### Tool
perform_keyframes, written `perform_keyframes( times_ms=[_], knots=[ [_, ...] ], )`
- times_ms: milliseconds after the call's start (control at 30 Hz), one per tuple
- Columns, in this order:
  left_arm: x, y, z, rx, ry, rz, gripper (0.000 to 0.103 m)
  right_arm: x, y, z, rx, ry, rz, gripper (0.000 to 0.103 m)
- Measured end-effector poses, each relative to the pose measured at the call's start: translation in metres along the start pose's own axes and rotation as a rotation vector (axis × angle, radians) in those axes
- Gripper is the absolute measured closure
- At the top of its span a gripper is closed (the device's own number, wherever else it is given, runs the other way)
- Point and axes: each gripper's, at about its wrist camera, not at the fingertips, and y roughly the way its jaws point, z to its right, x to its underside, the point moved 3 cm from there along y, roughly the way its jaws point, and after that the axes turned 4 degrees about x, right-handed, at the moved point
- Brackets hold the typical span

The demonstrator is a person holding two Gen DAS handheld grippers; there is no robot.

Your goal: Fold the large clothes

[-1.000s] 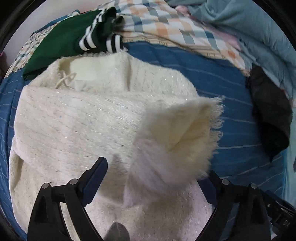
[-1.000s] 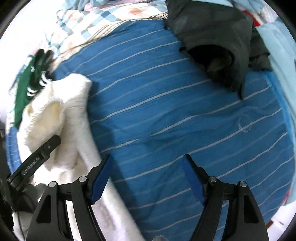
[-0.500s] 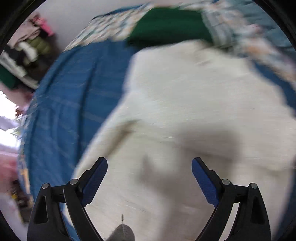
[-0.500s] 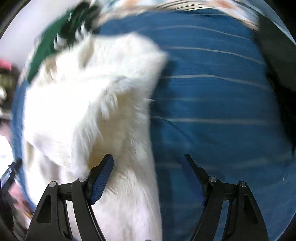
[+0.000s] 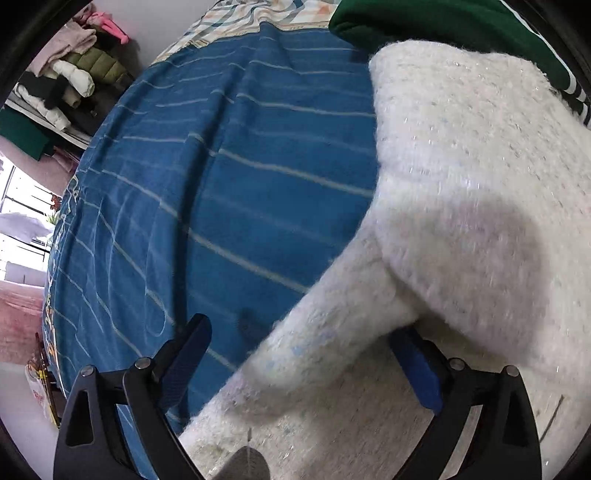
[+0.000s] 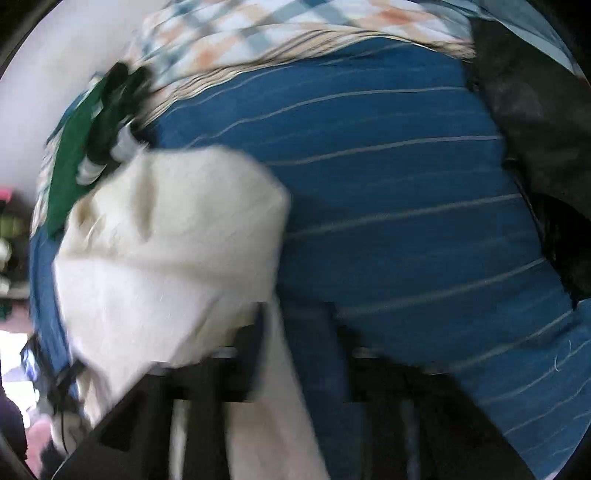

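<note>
A cream knit sweater (image 5: pixel 461 206) lies on the blue striped bedsheet (image 5: pixel 229 177). In the left wrist view its sleeve (image 5: pixel 325 332) runs down between the fingers of my left gripper (image 5: pixel 306 354), which is open and set over the sweater's left edge. In the right wrist view the sweater (image 6: pixel 166 251) fills the left side. My right gripper (image 6: pixel 299 347) is blurred by motion; its jaws look much closer together, with a strip of the cream fabric (image 6: pixel 273 387) between them. Whether they pinch it I cannot tell.
A green garment with striped cuffs (image 5: pixel 461 26) lies past the sweater, by a checked blanket (image 6: pixel 277 33). A black garment (image 6: pixel 535 129) lies at the right of the bed. Piled clothes (image 5: pixel 70 70) sit on a rack beyond the bed's left edge.
My left gripper has swung left, off the sweater's body to its left sleeve and bed edge. My right gripper has moved onto the sweater's right edge and its jaws have narrowed.
</note>
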Motion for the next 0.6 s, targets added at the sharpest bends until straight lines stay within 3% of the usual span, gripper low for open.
perform_keyframes(
  times_ms=[100,200,267,433,533,600],
  knots=[
    [0.004,-0.001,-0.003,0.021,-0.018,-0.022,0.005,0.036,0.023,-0.026,0.024,-0.133,-0.111,0.043],
    [0.004,0.002,-0.002,0.023,-0.019,-0.021,0.004,0.050,0.055,-0.034,0.157,-0.193,-0.128,0.047],
    [-0.001,0.006,-0.004,0.026,-0.021,-0.018,0.004,0.044,0.061,-0.029,0.195,-0.152,-0.071,0.060],
    [-0.005,0.018,-0.014,0.073,-0.058,-0.031,0.000,0.030,0.050,0.008,0.177,0.087,0.064,0.063],
    [-0.004,0.019,-0.013,0.098,-0.049,-0.021,0.000,0.033,0.074,0.027,0.119,0.210,-0.006,0.063],
    [-0.003,0.017,-0.013,0.096,-0.044,-0.023,0.000,0.030,0.072,0.026,0.109,0.213,-0.038,0.061]
  ],
)
